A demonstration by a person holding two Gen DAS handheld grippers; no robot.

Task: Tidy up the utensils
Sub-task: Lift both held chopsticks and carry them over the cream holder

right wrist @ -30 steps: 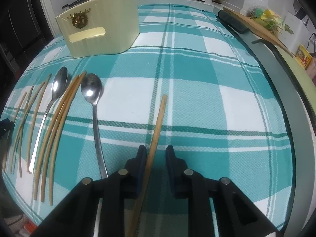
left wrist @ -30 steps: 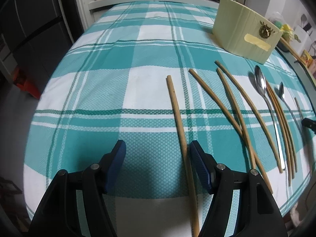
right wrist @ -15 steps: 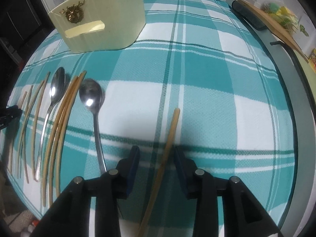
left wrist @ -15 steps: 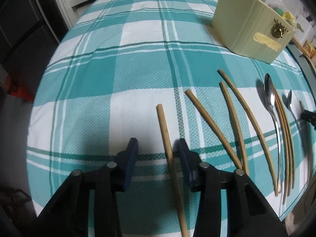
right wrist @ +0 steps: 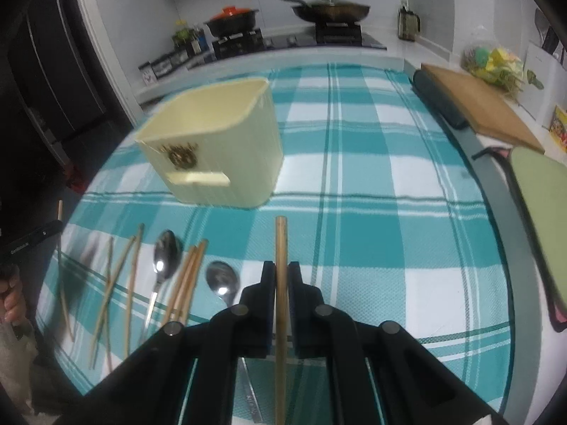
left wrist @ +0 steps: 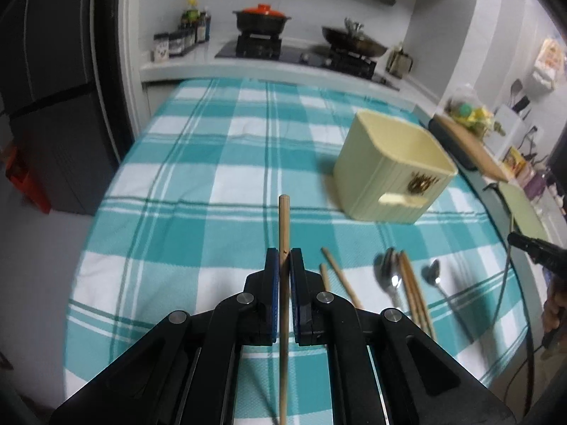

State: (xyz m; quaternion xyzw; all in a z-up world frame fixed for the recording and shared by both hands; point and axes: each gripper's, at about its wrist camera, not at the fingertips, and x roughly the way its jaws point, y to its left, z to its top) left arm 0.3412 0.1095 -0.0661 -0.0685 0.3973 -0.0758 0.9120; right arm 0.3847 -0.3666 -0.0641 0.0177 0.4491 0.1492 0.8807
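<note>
My left gripper (left wrist: 284, 260) is shut on a wooden chopstick (left wrist: 283, 226), lifted off the checked tablecloth (left wrist: 198, 191) and pointing forward. My right gripper (right wrist: 281, 272) is shut on another wooden chopstick (right wrist: 281, 244), also raised. A cream utensil holder (left wrist: 391, 168) (right wrist: 216, 145) stands open-topped ahead, between the two views. Several chopsticks (right wrist: 124, 276) and two metal spoons (right wrist: 163, 258) (right wrist: 221, 279) lie on the cloth; in the left wrist view chopsticks (left wrist: 340, 276) and spoons (left wrist: 389, 276) (left wrist: 434, 272) lie to the right.
A stove counter with a black pot (left wrist: 261, 19), a pan (right wrist: 331, 9) and jars (left wrist: 177, 40) runs behind the table. A wooden board (right wrist: 478, 106) lies along the right side. The other gripper's tip (left wrist: 535, 248) and a hand (right wrist: 12, 297) show at the frame edges.
Both grippers closed on their chopsticks and rose off the cloth with them. The views tilted up, bringing the stove counter and the holder's open top into sight.
</note>
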